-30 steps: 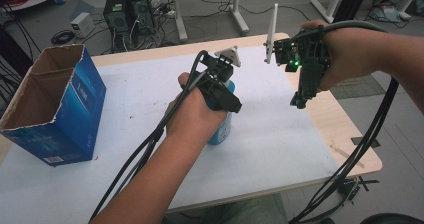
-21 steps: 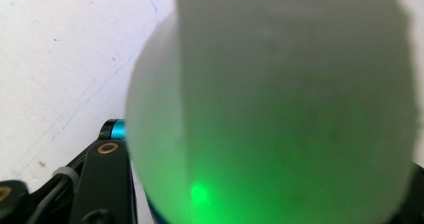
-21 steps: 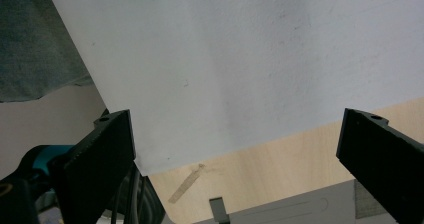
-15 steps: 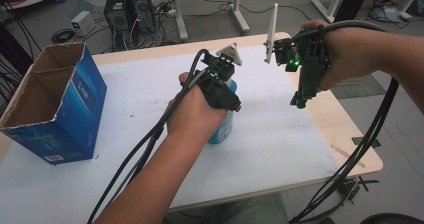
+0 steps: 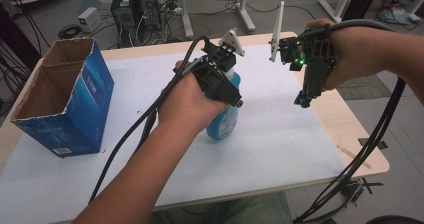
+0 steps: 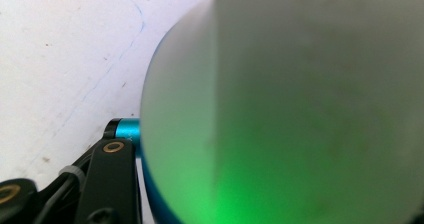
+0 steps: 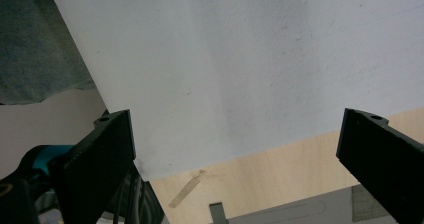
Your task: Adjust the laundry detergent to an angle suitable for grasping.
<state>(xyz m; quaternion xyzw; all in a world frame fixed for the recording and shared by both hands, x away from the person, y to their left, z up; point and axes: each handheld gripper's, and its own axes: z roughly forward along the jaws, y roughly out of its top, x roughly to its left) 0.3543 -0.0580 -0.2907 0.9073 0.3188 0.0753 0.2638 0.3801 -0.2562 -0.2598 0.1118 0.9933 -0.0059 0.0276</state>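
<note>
I judge the pick-up as done and the carrying as what remains: my left gripper (image 5: 227, 91) has just been closing and now clamps the blue spray bottle (image 5: 222, 121) around its upper body, the bottle's base near the white table cover (image 5: 280, 134) though I cannot tell whether it has left it, and the open cardboard box (image 5: 60, 101) standing well apart on the far side of that hand. In the left gripper view the bottle (image 6: 300, 109) sits squarely between the fingers, pressed close against the lens. My right gripper (image 5: 306, 96) hangs apart from the bottle, its fingers (image 7: 107, 149) spread wide with nothing between them.
</note>
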